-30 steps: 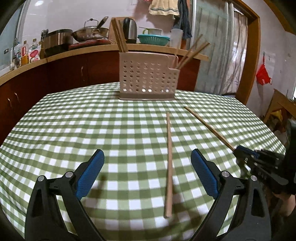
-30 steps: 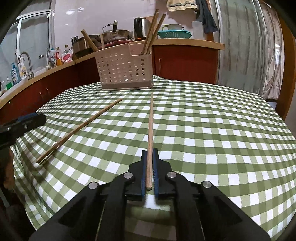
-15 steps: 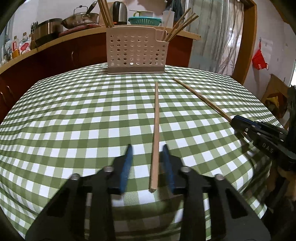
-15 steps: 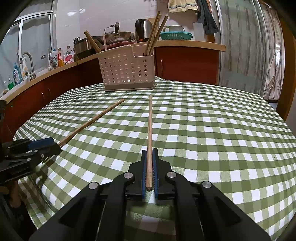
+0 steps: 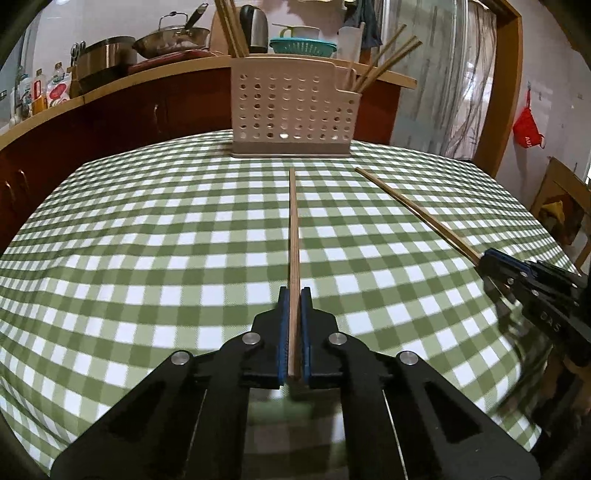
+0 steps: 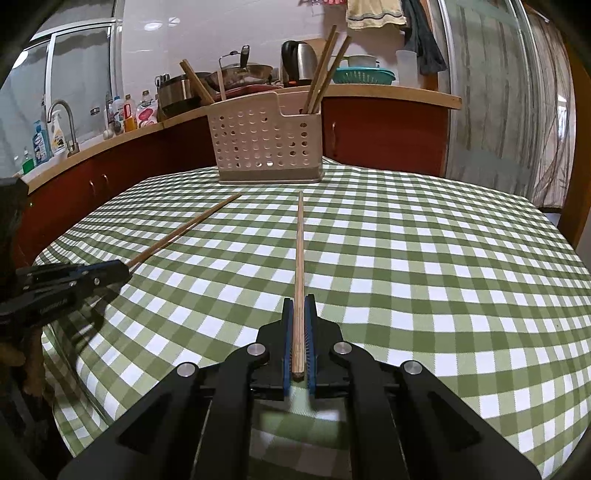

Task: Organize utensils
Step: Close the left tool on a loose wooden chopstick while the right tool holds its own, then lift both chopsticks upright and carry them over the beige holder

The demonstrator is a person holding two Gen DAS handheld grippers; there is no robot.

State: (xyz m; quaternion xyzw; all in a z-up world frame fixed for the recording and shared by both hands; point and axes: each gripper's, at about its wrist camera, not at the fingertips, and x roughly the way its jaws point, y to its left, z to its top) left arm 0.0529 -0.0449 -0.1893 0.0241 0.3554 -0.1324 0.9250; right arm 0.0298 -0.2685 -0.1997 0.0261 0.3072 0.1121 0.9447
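The left gripper (image 5: 294, 295) has just closed its fingers on the chopstick (image 5: 293, 229) pointing to twelve o'clock at the rack (image 5: 291, 110); the right gripper (image 6: 299, 302) grips the other chopstick (image 6: 300, 243). Both lie on the worktop (image 5: 147, 229), ready to lift.

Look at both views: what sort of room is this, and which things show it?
Most likely a home kitchen: a counter with a sink tap, a wok and kettle, and a checked tablecloth.
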